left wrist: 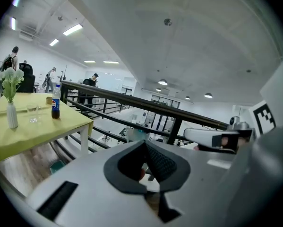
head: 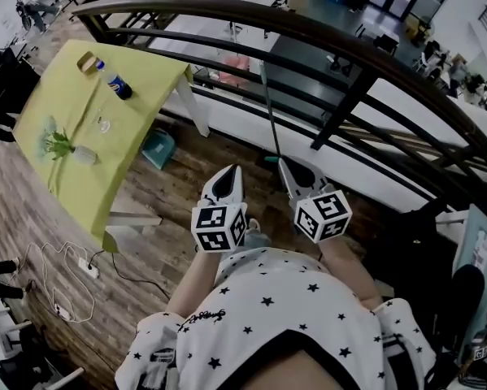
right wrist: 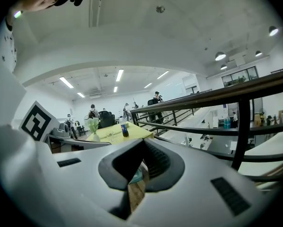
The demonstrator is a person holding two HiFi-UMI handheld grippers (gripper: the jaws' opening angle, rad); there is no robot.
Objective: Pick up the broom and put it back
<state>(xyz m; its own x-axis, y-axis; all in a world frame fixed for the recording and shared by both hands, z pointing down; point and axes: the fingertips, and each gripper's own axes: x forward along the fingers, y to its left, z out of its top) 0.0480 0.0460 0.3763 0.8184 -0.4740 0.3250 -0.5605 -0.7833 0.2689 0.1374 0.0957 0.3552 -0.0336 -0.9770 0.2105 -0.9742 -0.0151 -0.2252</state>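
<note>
The broom point(head: 269, 112) stands almost upright against the black railing point(head: 227, 10), its teal lower end down by the wooden floor point(head: 174, 193) at the railing's foot, just ahead of the right gripper point(head: 286, 166). That gripper and the left gripper point(head: 231, 171) both have their jaws pressed together, holding nothing. The yellow table point(head: 64, 104) stands off to the left

The left gripper point(head: 225, 184) and right gripper point(head: 298, 179) point forward, jaws together.

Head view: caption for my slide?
Both shut, left hand-held gripper and right hand-held gripper face the broom at the railing.
</note>
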